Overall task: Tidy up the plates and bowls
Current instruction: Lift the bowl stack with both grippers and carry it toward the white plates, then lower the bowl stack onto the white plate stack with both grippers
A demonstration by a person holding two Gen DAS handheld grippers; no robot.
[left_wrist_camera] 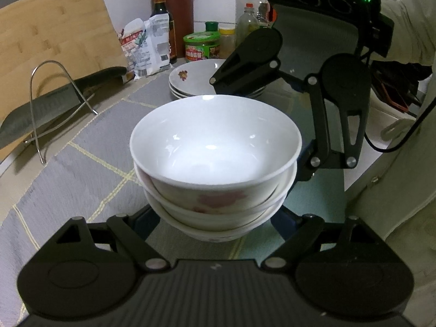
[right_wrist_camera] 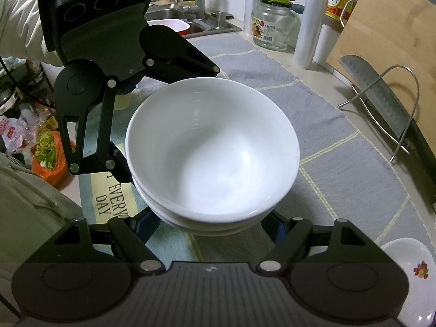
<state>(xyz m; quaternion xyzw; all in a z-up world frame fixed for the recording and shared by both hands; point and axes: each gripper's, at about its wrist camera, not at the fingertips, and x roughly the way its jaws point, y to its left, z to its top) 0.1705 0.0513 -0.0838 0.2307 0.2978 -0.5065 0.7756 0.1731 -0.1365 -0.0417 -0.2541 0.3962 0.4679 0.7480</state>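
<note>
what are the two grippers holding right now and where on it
Both hold the stack of bowls low on its sides, left gripper from the near side, right gripper from the opposite side.

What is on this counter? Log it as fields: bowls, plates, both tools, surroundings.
bowls: bowl stack, three white bowls nested, over the grey mat
plates: plate stack, three plates, behind the bowls
left tool: left tool, shut on the bowl stack, low on its sides
right tool: right tool, straddles the same stack from the opposite side; grip not clear
surroundings: knife resting in a wire rack; cutting board leaning behind them
</note>
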